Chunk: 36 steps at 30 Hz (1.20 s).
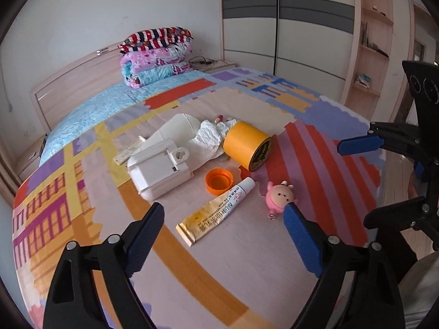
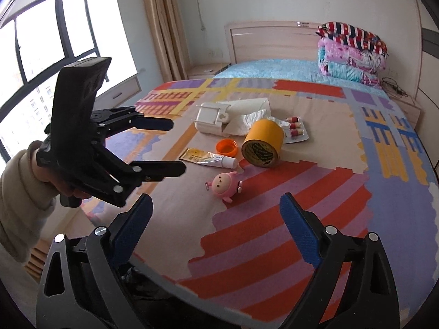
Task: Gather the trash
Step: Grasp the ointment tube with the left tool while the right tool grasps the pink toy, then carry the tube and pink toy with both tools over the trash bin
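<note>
On the patterned bedspread (image 1: 247, 268) lies a cluster: a white plastic box (image 1: 159, 167), crumpled tissue (image 1: 208, 134), a yellow tape roll (image 1: 247, 145) on its side, an orange cap (image 1: 219, 181), a gold ointment tube (image 1: 216, 209) and a pink toy (image 1: 278, 197). A pill blister pack (image 2: 296, 131) shows behind the roll (image 2: 263, 142). My left gripper (image 1: 223, 211) hovers open just short of the tube, holding nothing. My right gripper (image 2: 216, 201) is open and empty near the bed's edge, short of the toy (image 2: 225, 185). Each gripper appears in the other's view, left gripper (image 2: 177, 145) and right gripper (image 1: 356, 181).
Folded quilts (image 1: 156, 57) are stacked by the headboard (image 2: 274, 41). A wardrobe (image 1: 288, 27) and shelves stand past the bed's far side. A window (image 2: 41, 41) and curtain are on the other side. Something dark (image 2: 145, 282) lies below the bed's near edge.
</note>
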### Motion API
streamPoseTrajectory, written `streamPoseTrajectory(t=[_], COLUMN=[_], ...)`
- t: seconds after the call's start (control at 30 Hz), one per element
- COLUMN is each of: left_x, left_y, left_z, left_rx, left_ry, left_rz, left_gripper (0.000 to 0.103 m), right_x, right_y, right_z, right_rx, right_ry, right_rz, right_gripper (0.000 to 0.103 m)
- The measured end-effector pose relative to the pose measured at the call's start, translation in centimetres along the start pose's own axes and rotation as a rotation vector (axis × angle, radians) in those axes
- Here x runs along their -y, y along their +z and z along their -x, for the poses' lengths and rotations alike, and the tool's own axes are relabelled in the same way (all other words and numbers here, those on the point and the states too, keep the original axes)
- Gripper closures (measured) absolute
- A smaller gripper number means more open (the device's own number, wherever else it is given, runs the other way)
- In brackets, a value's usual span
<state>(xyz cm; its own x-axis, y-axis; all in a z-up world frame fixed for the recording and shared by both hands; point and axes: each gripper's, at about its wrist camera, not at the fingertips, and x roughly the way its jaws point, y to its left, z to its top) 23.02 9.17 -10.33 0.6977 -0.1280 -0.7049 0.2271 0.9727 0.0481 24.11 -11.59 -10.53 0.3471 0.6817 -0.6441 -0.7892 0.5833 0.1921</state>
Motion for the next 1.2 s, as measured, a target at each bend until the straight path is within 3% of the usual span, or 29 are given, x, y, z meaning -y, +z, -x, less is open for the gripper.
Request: streamPoseTrajectory(t=[0.1, 0.23, 0.43, 0.57, 0.73, 0.9, 1.0, 1.2], left_x=[-0.2, -0.5, -0.9, -1.2, -1.2, -1.0, -0.8, -0.3], left_y=[0.3, 0.4, 0.6, 0.7, 1.0, 0.8, 0.6, 0.3], left_z=[-1.3, -2.6, -4.2, -4.9, -5.4, -5.1, -4.8, -4.2], left_rx=[-0.018, -0.039, -0.056, -0.075, -0.074, -0.084, -0.092, -0.107], left_ry=[-0.008, -0.016, -0.035, -0.070, -0.056, -0.068, -0.077, -0.077], left_rz=[-0.020, -0.043, -0.056, -0.054, -0.063, -0.061, -0.068, -0.063], left_gripper=[0.025, 0.031, 0.035, 0.050, 0.062, 0.075, 0.084, 0.084], right_x=[0.3, 0.6, 0.7, 0.7, 0.6, 0.3, 0.3, 0.3], right_y=[0.0, 0.1, 0.2, 0.4, 0.6, 0.4, 0.3, 0.2], right_z=[-0.9, -1.8, -2.5, -3.0, -3.9, -4.4, -4.7, -4.8], right_rx=[-0.015, -0.033, -0.047, -0.054, -0.077, -0.088, -0.101, -0.103], right_ry=[0.001, 0.006, 0.007, 0.004, 0.012, 0.015, 0.014, 0.025], right_rz=[-0.002, -0.001, 0.000, 0.016, 0.033, 0.043, 0.045, 0.044], right_gripper=[0.015, 0.027, 0.027, 0.029, 0.052, 0.058, 0.068, 0.071])
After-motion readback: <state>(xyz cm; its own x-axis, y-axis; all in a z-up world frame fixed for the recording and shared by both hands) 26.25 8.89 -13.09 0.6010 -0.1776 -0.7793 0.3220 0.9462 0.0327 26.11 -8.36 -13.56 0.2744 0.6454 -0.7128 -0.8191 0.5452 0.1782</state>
